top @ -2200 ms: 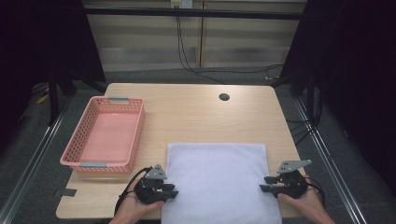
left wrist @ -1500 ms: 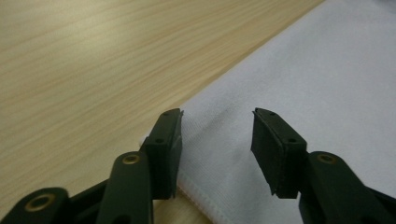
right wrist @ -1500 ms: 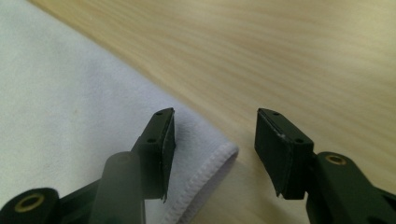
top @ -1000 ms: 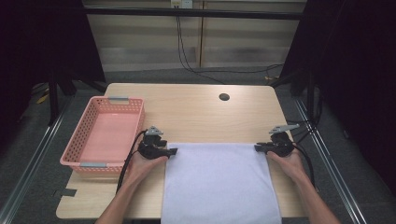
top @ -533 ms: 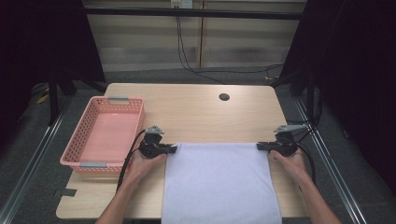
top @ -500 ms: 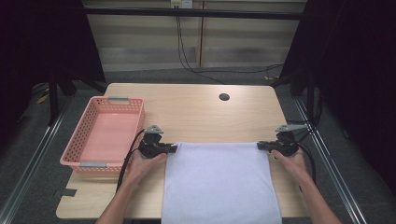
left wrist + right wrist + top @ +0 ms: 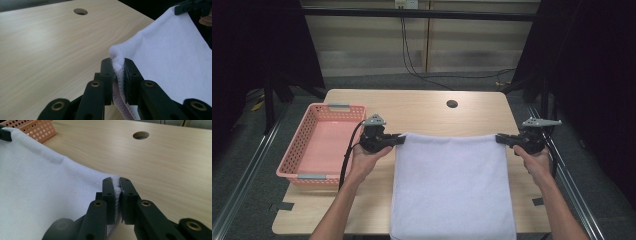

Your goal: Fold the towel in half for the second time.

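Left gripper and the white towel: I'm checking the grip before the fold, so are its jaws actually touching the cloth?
Touching. The left gripper view shows the left gripper with both jaws pressed against a corner of the white towel, the cloth bunched between them.

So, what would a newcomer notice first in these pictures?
First, the white towel spread over the near middle of the wooden table. The left gripper and the right gripper each pinch one far corner of it. A pink basket stands at the table's left side.
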Demonstrator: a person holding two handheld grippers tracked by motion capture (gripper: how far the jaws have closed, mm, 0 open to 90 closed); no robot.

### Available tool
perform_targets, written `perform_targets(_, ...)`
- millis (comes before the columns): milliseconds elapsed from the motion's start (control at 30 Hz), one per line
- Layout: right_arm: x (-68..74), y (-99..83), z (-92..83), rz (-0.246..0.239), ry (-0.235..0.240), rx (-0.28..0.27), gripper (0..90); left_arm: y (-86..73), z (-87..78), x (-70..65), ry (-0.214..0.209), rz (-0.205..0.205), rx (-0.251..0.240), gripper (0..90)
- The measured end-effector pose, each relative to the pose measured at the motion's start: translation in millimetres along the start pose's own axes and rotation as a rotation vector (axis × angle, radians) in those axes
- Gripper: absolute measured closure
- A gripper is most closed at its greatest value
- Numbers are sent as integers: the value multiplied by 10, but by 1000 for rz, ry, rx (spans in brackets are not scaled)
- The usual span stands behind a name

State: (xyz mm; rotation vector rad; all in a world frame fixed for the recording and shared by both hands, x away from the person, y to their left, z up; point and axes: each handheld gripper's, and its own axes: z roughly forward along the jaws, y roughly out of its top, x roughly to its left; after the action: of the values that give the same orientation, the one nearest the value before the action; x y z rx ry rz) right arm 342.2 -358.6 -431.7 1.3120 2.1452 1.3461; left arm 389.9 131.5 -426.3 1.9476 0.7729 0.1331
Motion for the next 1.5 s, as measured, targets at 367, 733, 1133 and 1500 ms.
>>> perform_targets(367,-156,434,100,30,-31,-78,837,375,35,291,46,-32,-56,823)
perform_targets(733,94,202,-249,-17,31,-120,838,138,-244,-51,7,49,-68,831)
perform_targets(1133,645,-578,-824,-57,103,-71,835,-578,-682,-636,-108,55,-100,827)
perform_targets(1500,935,-1242,-922,-44,121,136,729,-1184,-788,-760,-225,57,132,776)
